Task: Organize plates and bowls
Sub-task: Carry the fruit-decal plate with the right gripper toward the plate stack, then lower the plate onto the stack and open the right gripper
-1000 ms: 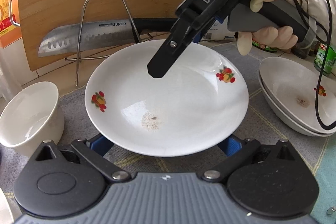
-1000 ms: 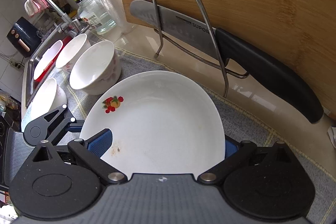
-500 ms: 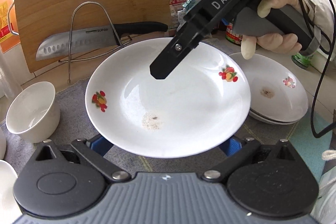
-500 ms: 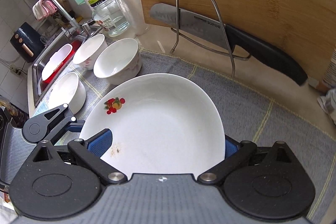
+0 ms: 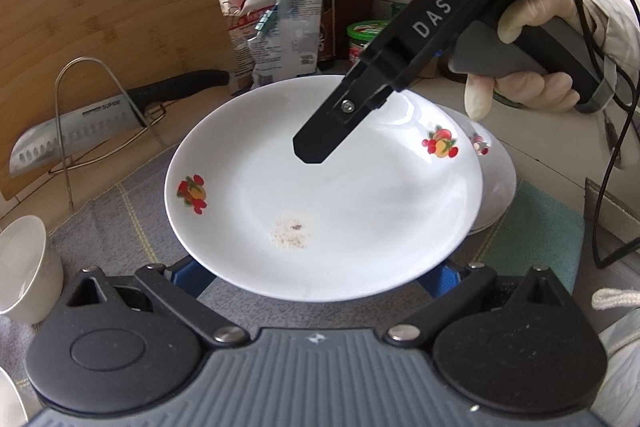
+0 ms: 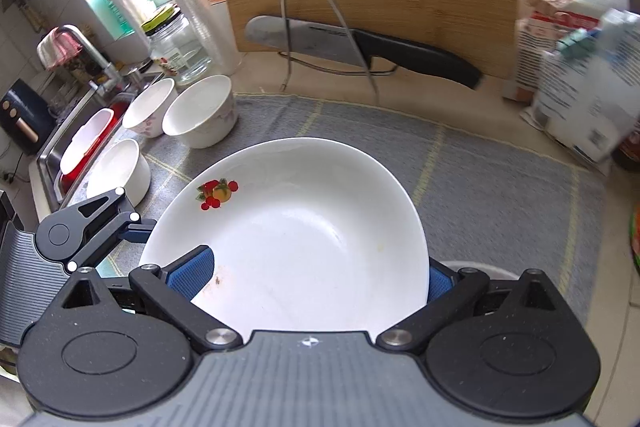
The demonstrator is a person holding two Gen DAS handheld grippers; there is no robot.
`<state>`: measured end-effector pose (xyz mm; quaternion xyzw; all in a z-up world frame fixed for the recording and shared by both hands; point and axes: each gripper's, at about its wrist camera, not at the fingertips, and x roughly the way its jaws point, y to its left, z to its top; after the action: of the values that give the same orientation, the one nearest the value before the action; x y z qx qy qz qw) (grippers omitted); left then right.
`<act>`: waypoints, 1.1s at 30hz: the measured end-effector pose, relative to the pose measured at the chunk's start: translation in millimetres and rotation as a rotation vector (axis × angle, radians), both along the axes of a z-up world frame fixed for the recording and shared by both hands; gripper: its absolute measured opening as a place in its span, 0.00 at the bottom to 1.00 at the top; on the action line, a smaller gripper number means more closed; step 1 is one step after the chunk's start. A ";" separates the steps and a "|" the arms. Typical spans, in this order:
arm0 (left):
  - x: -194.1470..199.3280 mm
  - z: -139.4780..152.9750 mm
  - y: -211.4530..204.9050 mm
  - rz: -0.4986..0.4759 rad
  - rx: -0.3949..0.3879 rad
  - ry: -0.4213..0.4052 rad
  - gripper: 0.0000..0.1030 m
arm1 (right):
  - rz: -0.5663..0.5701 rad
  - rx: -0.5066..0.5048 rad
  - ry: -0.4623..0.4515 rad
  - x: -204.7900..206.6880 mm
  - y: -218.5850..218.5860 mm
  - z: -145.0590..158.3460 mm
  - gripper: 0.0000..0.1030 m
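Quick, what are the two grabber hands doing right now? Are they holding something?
Left gripper: shut on the near rim of the plate.
Right gripper: shut on the same plate, at its far rim.

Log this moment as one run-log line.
plate: held by right gripper | left gripper: under rim | plate stack: below
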<state>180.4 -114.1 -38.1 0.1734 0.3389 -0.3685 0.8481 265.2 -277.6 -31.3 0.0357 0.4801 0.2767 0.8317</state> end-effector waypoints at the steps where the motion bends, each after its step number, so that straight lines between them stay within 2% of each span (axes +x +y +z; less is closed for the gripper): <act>1: -0.8 0.2 -3.8 -0.018 0.000 0.000 0.99 | -0.014 -0.004 -0.001 -4.3 -4.9 0.2 1.00; 18: -5.8 -11.3 -55.4 -0.253 -0.003 0.042 0.99 | -0.249 -0.034 0.031 -57.6 -71.5 -8.6 1.00; 33: -2.7 -20.4 -65.8 -0.312 0.021 0.080 0.99 | -0.321 -0.034 0.084 -61.5 -84.9 -28.6 1.00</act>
<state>177.7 -179.8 -58.5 0.2183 0.3451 -0.4987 0.7646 203.7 -362.6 -59.9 0.1093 0.5071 0.1302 0.8450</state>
